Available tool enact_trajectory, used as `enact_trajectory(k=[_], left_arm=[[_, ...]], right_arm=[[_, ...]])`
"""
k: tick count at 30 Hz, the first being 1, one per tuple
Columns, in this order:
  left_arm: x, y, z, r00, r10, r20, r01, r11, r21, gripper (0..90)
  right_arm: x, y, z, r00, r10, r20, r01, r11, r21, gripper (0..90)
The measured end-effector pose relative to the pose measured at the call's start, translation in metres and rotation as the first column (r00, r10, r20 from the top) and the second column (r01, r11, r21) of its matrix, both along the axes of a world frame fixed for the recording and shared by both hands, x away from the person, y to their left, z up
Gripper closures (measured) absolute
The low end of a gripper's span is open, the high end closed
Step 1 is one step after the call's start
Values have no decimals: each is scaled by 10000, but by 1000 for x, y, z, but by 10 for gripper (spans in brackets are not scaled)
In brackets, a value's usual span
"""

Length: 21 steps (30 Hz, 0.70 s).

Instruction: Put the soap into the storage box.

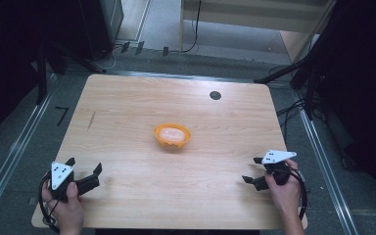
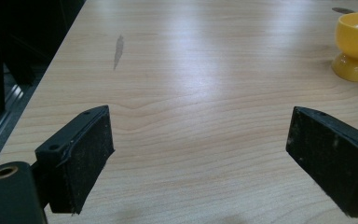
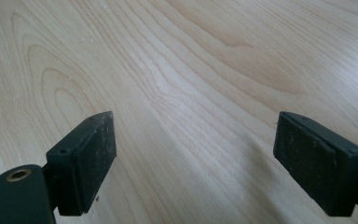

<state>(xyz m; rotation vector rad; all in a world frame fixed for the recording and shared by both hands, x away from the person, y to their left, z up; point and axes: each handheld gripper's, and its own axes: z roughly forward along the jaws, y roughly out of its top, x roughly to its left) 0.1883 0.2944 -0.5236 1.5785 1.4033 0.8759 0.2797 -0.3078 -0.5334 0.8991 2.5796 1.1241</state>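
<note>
An orange bowl (image 1: 172,135) with something pale pink inside sits at the middle of the wooden table (image 1: 127,103). My left gripper (image 1: 84,165) rests near the front left corner, held by a hand, jaws wide apart with nothing between them. In the left gripper view the jaws frame bare wood, my left gripper (image 2: 198,154) open, and the bowl (image 2: 356,44) shows at the upper right. My right gripper (image 1: 252,170) sits near the front right, also open and empty. In the right gripper view my right gripper (image 3: 193,154) spans plain wood grain (image 3: 191,70).
A small dark round disc (image 1: 215,95) lies toward the table's back right. A dark streak (image 1: 91,120) marks the wood at the left, seen as a streak (image 2: 118,49) in the left gripper view. Metal rails and dark stands flank the table; cables trail on the floor behind.
</note>
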Motion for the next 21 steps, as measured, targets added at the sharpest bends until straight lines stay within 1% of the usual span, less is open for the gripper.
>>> enact_trajectory(k=[3, 4, 8, 11, 12, 16, 18, 19, 21], left_arm=[[0, 0, 0, 10000, 5, -4, -5, 10000, 3, 76], [0, 0, 0, 10000, 2, -6, -2, 10000, 10, 76], [0, 0, 0, 10000, -24, -34, 24, 10000, 41, 76], [0, -1, 0, 10000, -12, -37, 13, 10000, 56, 76], [0, -1, 0, 10000, -22, -31, 22, 10000, 51, 76], [0, -1, 0, 10000, -26, -49, 27, 9999, 101, 76], [0, -1, 0, 10000, -36, -66, 37, 9999, 143, 76], [0, -1, 0, 9999, -46, -102, 48, 9999, 149, 76], [1, -2, 0, 9999, -28, -140, 31, 9998, 174, 76]], right_arm=[[-5, -6, -2, 9998, -190, 17, 190, 9998, 45, 135], [-6, -7, -3, 9998, -179, 69, 178, 9998, 90, 135], [-11, -15, -6, 9997, -223, 42, 221, 9990, 377, 134], [-16, -21, -9, 9990, -432, 117, 427, 9982, 425, 135], [-17, -23, -11, 9987, -504, 110, 498, 9974, 520, 135], [-23, -30, -15, 9971, -755, 135, 745, 9952, 634, 137], [-25, -33, -16, 9963, -828, 230, 811, 9943, 686, 137], [-26, -34, -15, 9961, -851, 222, 830, 9933, 809, 137], [-26, -35, -14, 9956, -891, 285, 865, 9929, 822, 137]])
